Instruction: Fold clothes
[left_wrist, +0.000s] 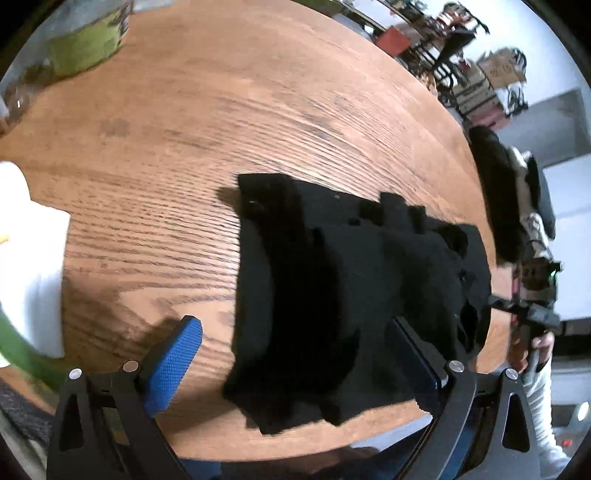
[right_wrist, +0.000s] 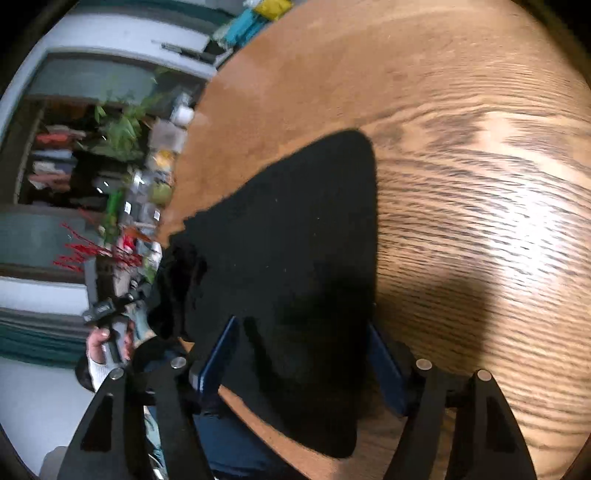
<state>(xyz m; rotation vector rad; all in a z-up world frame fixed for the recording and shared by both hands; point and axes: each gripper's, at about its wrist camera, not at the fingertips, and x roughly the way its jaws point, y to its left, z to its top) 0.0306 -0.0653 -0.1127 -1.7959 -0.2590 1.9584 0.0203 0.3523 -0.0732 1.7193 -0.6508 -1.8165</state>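
A black garment (left_wrist: 343, 288) lies crumpled on the wooden table (left_wrist: 192, 140), reaching to the table's near edge. My left gripper (left_wrist: 299, 339) hovers low over it, open, with one blue pad (left_wrist: 177, 362) over bare wood and the other over the cloth. In the right wrist view the same garment (right_wrist: 295, 240) looks flatter, a dark sheet with one rounded corner. My right gripper (right_wrist: 301, 354) stands open astride its near part, with cloth between the fingers and no pad seen pressing on it. A hand (right_wrist: 107, 343) holding the left gripper's handle shows at the left.
A white folded cloth (left_wrist: 33, 258) lies at the table's left, with a green bundle (left_wrist: 85, 48) at the far left corner. Beyond the table's edge stand a dark chair (left_wrist: 495, 192) and shelves with plants and clutter (right_wrist: 122, 147).
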